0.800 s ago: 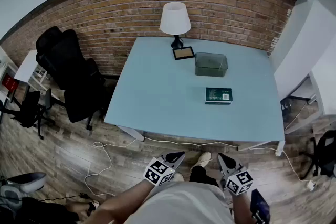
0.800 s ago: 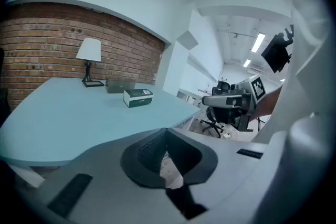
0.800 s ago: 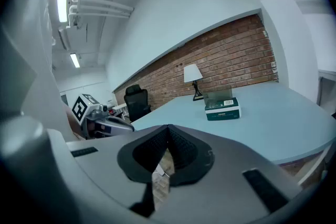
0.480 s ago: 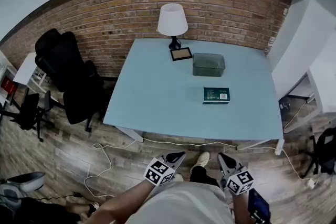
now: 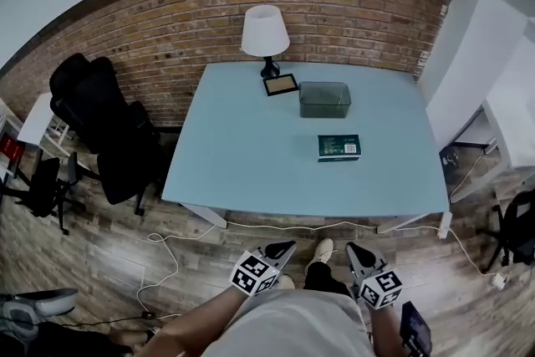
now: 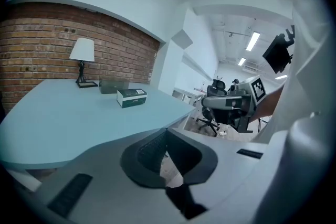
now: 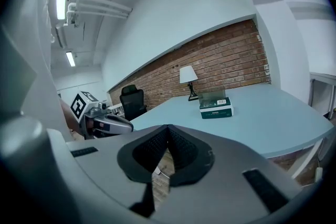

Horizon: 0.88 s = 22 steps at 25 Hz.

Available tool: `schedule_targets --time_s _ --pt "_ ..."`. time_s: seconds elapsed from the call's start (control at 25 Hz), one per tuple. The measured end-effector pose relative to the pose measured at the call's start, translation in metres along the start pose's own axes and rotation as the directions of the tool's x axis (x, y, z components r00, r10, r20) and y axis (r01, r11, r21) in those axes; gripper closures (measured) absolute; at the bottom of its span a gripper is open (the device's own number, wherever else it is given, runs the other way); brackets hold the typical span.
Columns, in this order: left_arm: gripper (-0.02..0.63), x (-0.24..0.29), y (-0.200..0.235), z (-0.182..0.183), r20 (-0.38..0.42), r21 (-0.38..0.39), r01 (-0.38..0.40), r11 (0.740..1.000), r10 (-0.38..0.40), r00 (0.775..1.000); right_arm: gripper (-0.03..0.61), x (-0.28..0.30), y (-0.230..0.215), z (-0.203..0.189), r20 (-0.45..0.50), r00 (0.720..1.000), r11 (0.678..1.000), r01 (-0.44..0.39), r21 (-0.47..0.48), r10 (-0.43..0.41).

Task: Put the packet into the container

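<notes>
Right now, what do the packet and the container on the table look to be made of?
Packet: likely printed cardboard, dark green with a white label. Its faces are flat, its edges crisp and its look matte.
Container: probably translucent smoky-grey plastic. The walls look see-through and faintly glossy, though glass can't be ruled out.

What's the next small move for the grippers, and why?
Probably step up to the light blue table, right gripper leading. Both it and the left gripper are shut, empty, and held low by the person's body, well short of the dark green rectangular packet lying just in front of the translucent grey container.
</notes>
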<state>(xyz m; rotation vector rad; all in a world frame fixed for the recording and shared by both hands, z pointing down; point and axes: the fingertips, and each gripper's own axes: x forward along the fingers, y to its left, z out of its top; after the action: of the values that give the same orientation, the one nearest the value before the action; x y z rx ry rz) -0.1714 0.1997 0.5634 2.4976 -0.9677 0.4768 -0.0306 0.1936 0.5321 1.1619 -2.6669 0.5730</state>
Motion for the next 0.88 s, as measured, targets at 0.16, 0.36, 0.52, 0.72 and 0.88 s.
schedule_targets --time_s 0.16,0.36,0.52,0.72,0.88 --pt "0.604 0.000 -0.004 -0.002 -0.006 0.001 0.013 1.000 -0.013 1.000 0.568 -0.004 0.000 -0.002 -0.007 1.000 1.000 0.019 0.002 -0.019" --pt "0.604 0.003 -0.010 -0.003 -0.011 0.000 0.030 1.000 -0.030 0.999 0.568 -0.009 0.001 -0.004 -0.020 0.999 0.999 0.032 0.002 -0.032" --pt "0.604 0.008 -0.018 -0.004 -0.015 -0.001 0.043 0.999 -0.043 0.999 0.568 -0.015 -0.002 -0.007 -0.026 0.999 0.999 0.047 0.006 -0.047" --pt "0.604 0.015 -0.024 0.000 -0.017 0.002 0.052 0.999 -0.052 0.999 0.568 -0.020 -0.011 -0.007 -0.034 0.998 0.998 0.058 0.006 -0.058" --pt "0.604 0.022 -0.026 0.000 -0.030 -0.001 0.046 0.999 -0.046 0.998 0.568 -0.019 -0.020 -0.006 -0.036 0.998 0.999 0.047 -0.004 -0.047"
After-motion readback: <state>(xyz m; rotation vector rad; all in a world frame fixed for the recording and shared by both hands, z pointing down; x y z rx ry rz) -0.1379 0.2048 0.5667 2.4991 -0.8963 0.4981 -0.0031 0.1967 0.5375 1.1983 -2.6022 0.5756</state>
